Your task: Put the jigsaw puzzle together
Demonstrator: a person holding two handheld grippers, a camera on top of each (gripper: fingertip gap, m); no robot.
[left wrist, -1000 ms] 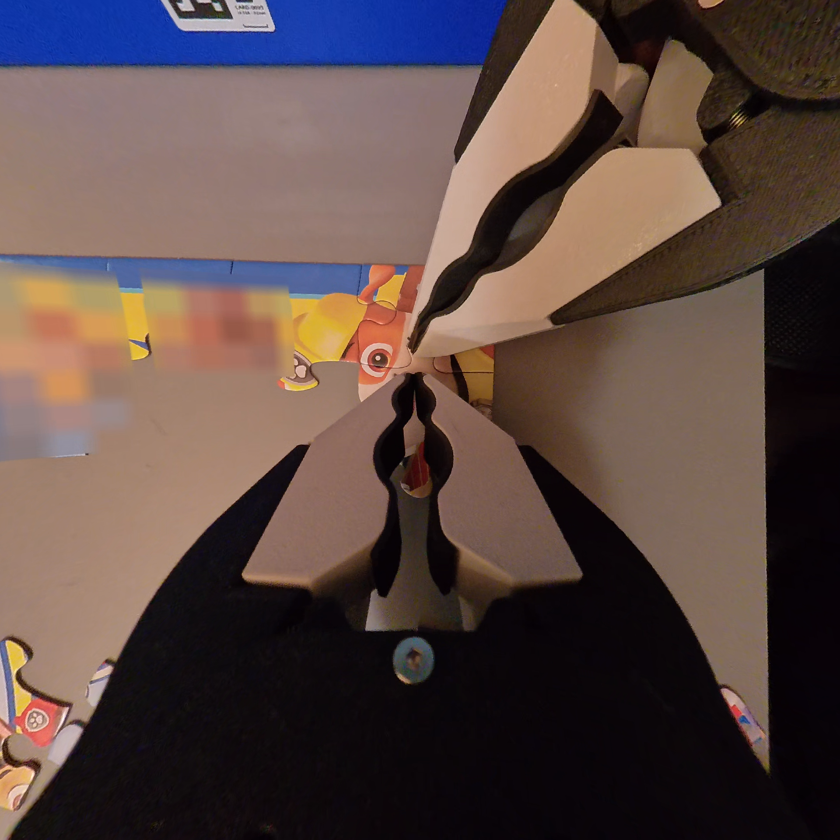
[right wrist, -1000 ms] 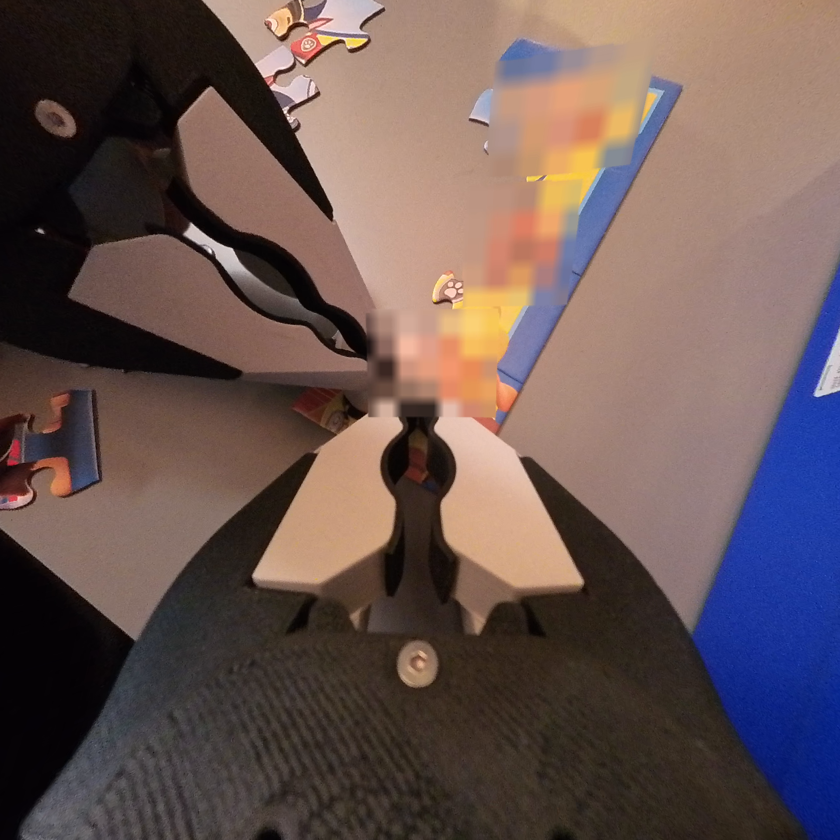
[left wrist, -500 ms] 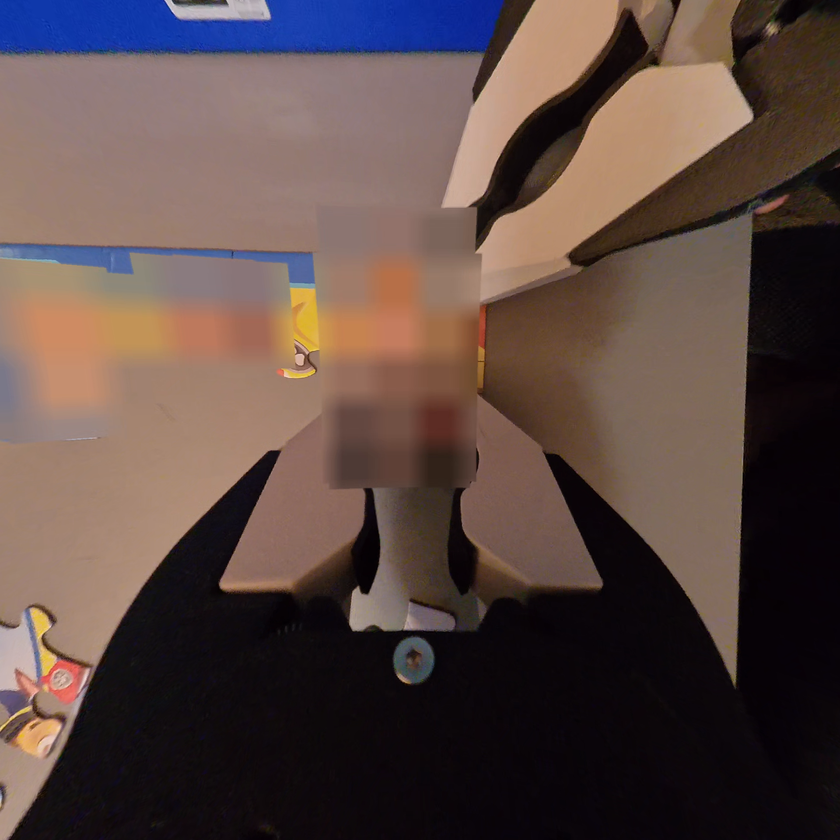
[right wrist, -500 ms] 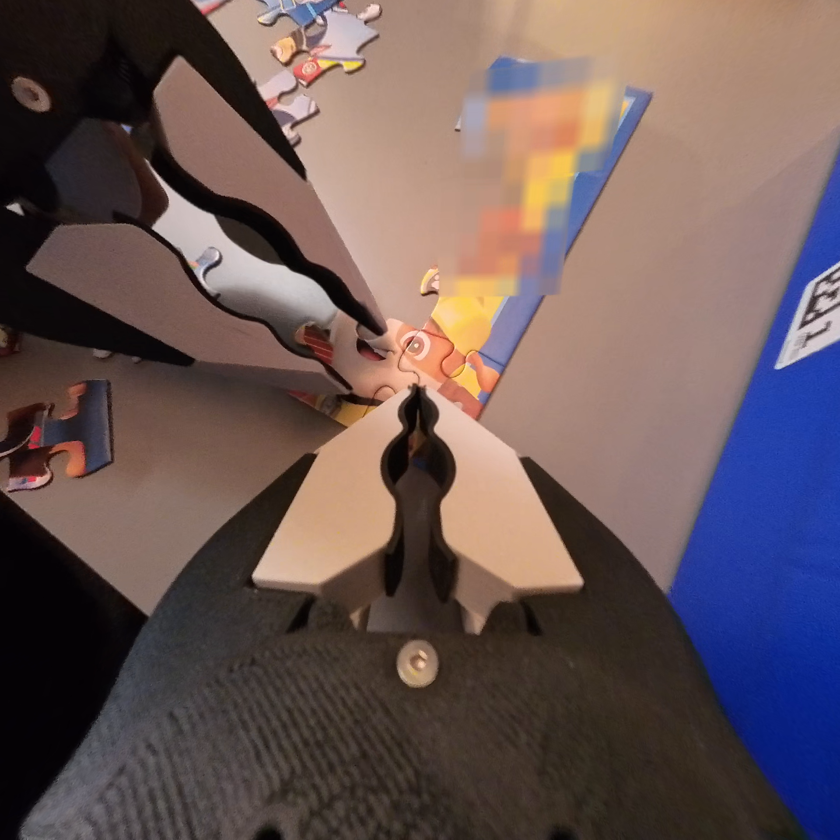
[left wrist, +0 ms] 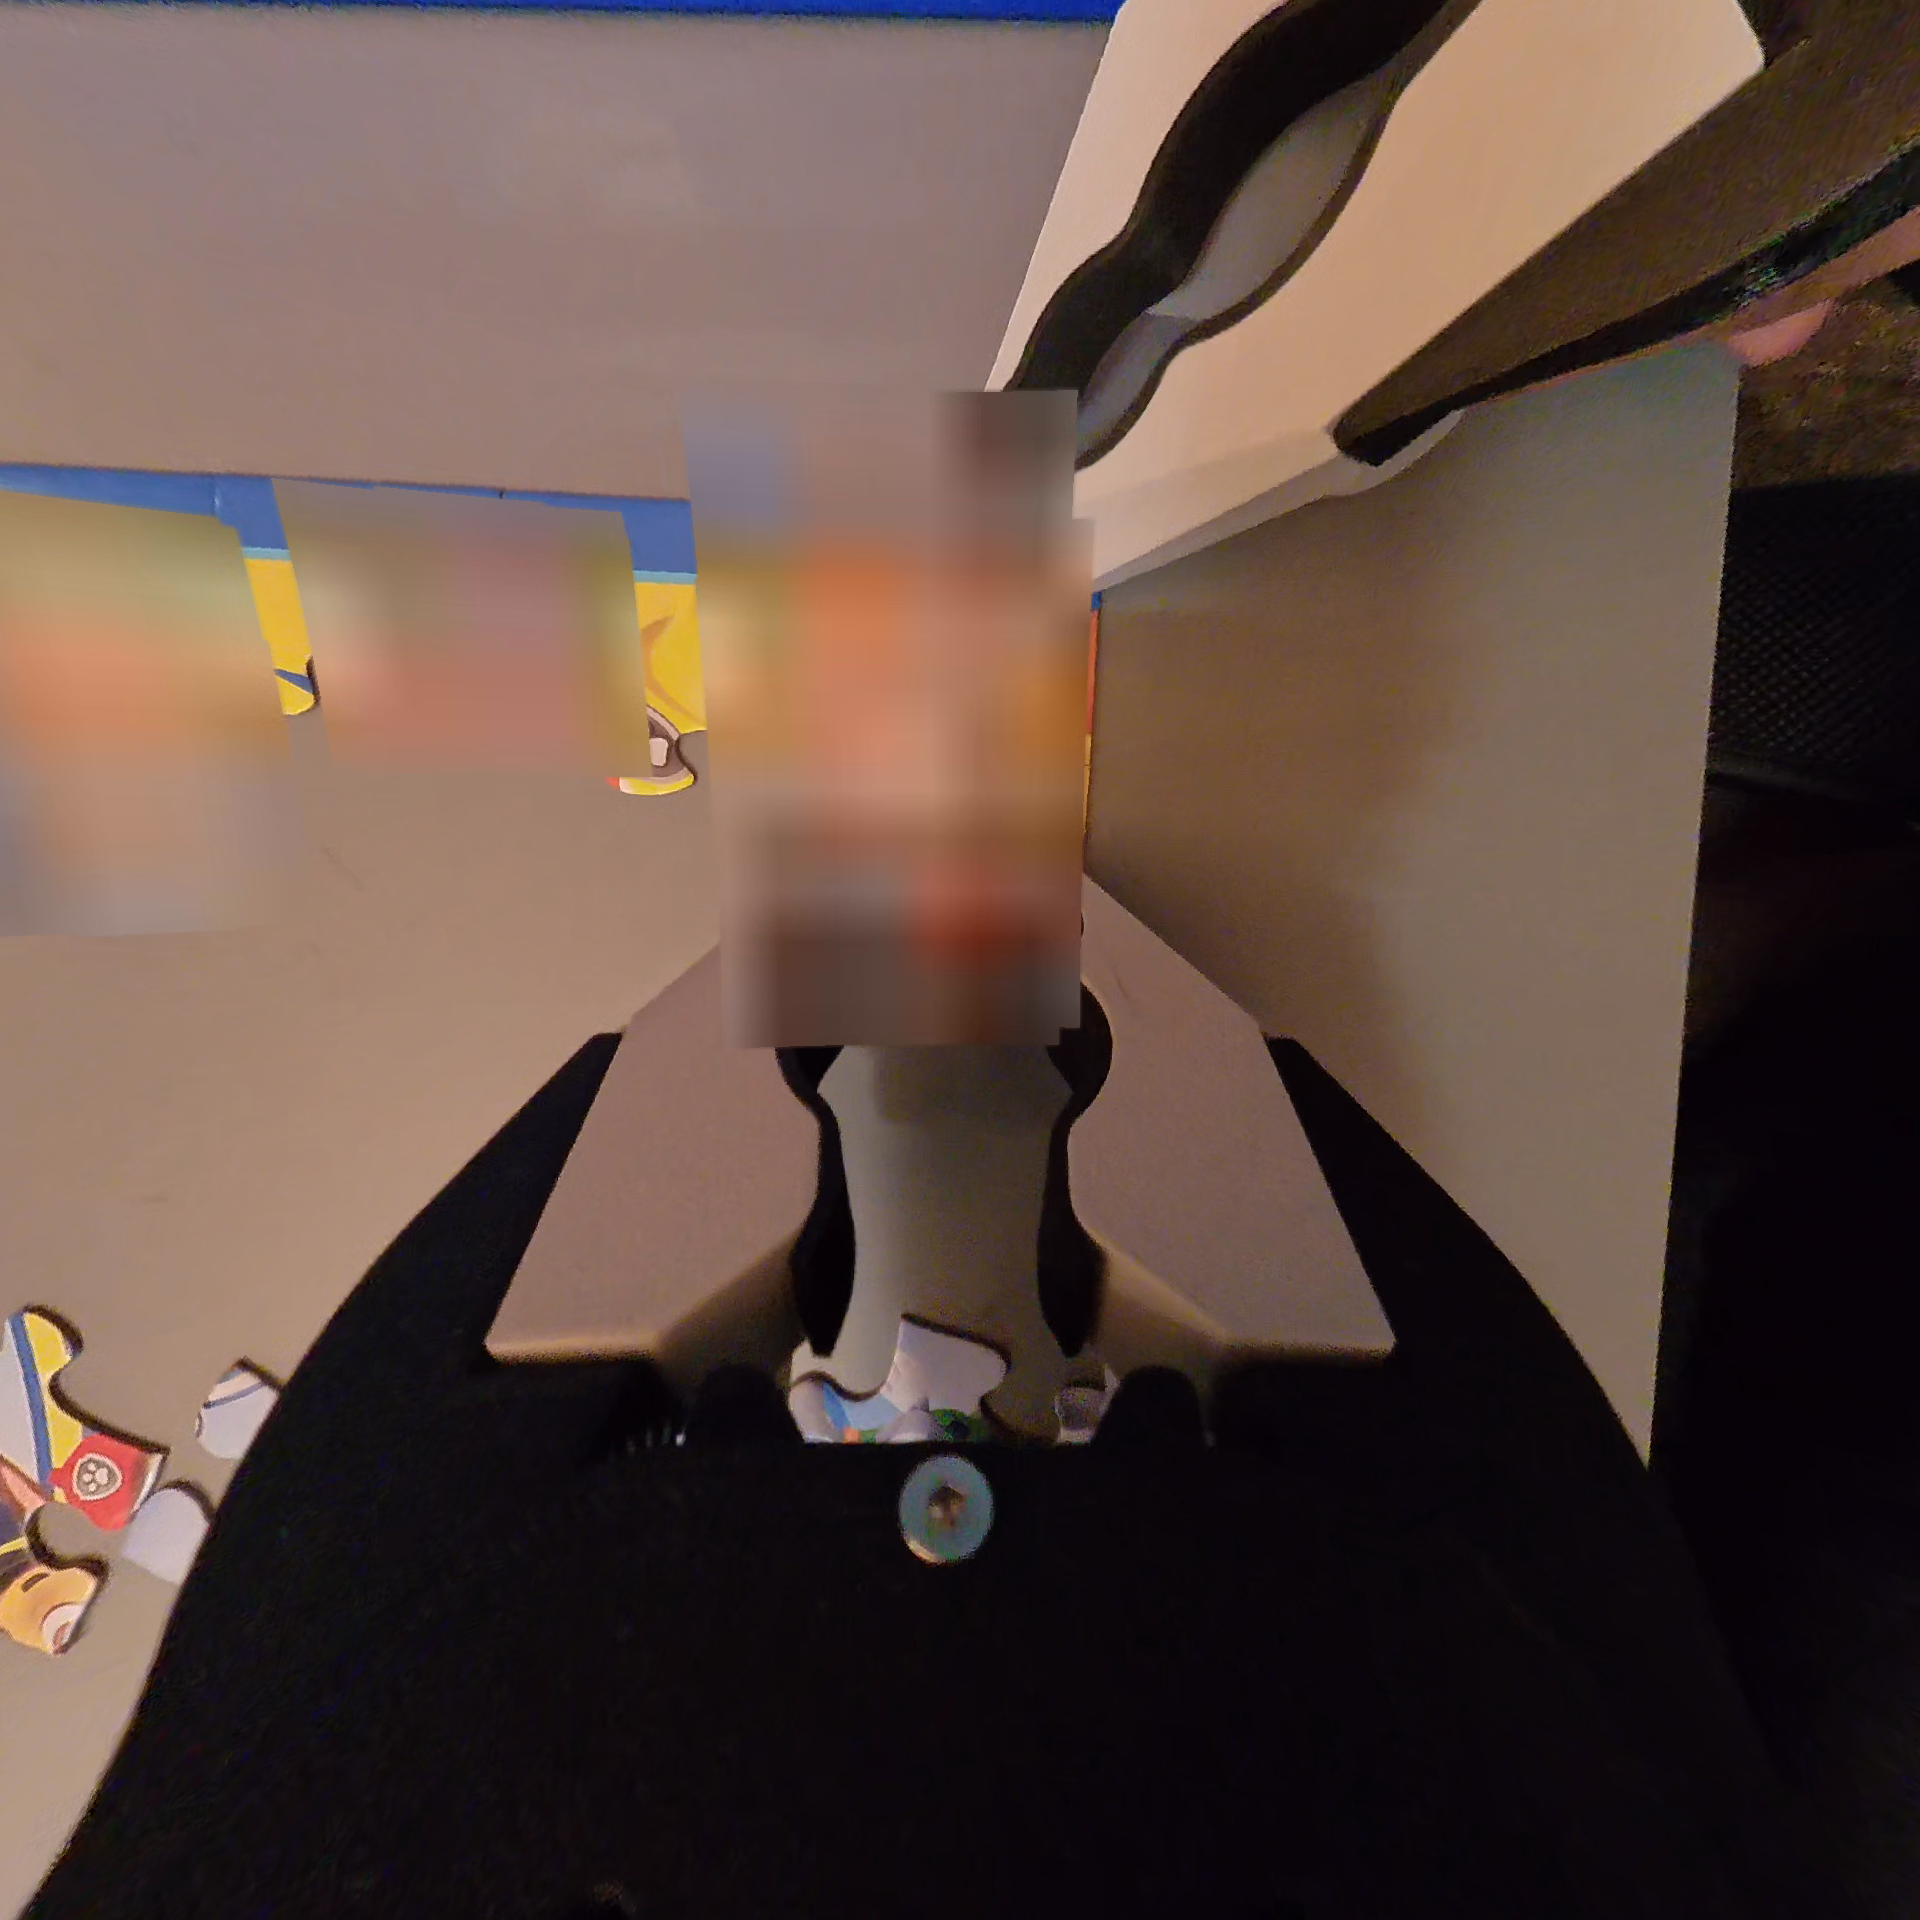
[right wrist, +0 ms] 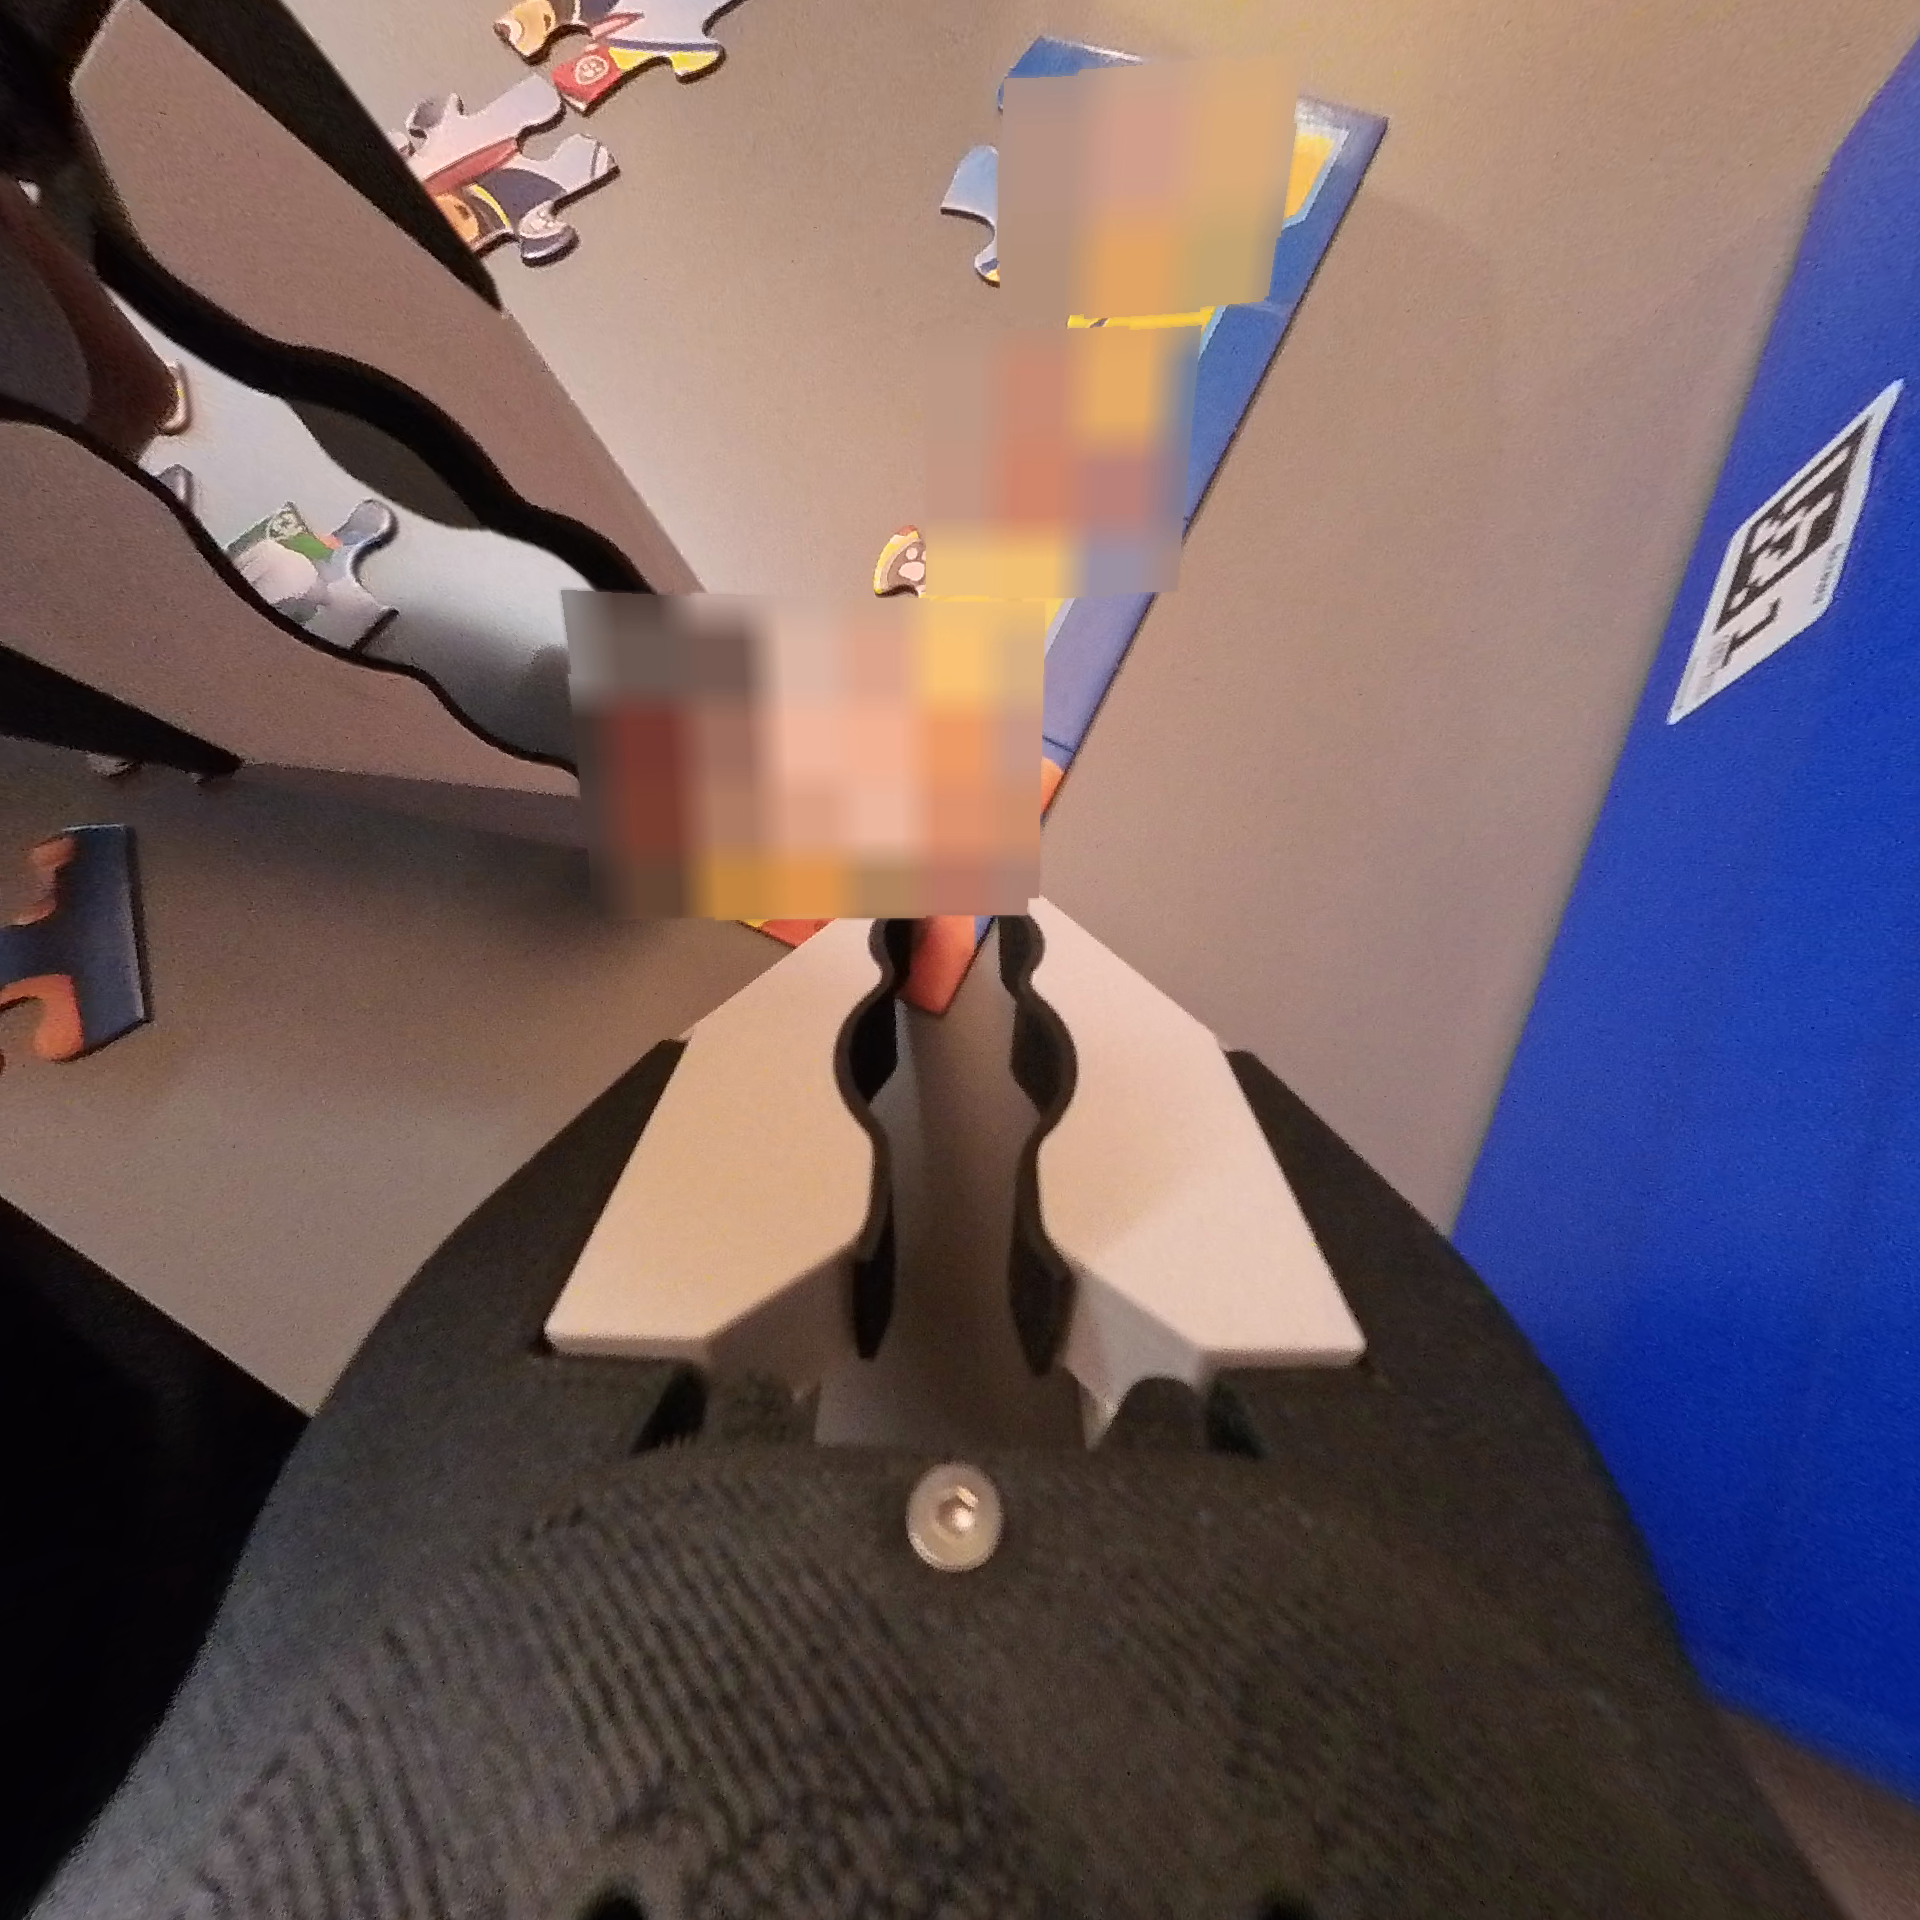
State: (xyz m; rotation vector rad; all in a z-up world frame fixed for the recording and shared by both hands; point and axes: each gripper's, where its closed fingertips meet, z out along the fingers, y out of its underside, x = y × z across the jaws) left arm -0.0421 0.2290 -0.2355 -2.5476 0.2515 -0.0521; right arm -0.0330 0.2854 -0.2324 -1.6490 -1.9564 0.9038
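A partly assembled cartoon jigsaw [left wrist: 665, 644] with a blue border lies flat on the grey table [left wrist: 416, 260]. My left gripper [left wrist: 935, 1060] points at its right end with its fingers spread apart and nothing between them; a blur patch hides the tips. My right gripper [right wrist: 948, 935] is at the same end from the other side. Its pads stand a little apart, and the jigsaw's corner [right wrist: 940, 966] shows on the table between them, untouched. The right gripper [left wrist: 1101, 416] shows slightly open in the left wrist view. The left gripper [right wrist: 540, 665] shows wide open in the right wrist view.
Loose jigsaw pieces lie on the table: a cluster [left wrist: 62, 1475] at the left, a group [right wrist: 520, 156] farther off, one dark piece [right wrist: 73, 935], and one [right wrist: 312, 571] seen through the left gripper's gap. A blue box [right wrist: 1714, 935] with a black-and-white tag stands beside the jigsaw. The table edge [left wrist: 1704, 935] drops to dark. Some 6 centimeters of space lies between my two pairs of fingers. Measured from the fingertips, the dark piece [right wrist: 73, 935] is 12 centimeters or so from the left gripper and 20 centimeters from the right.
A second ago both grippers were shut with their tips at the jigsaw's end piece. The left opened first and widened further; the right has just parted its pads. The piece stays on the table.
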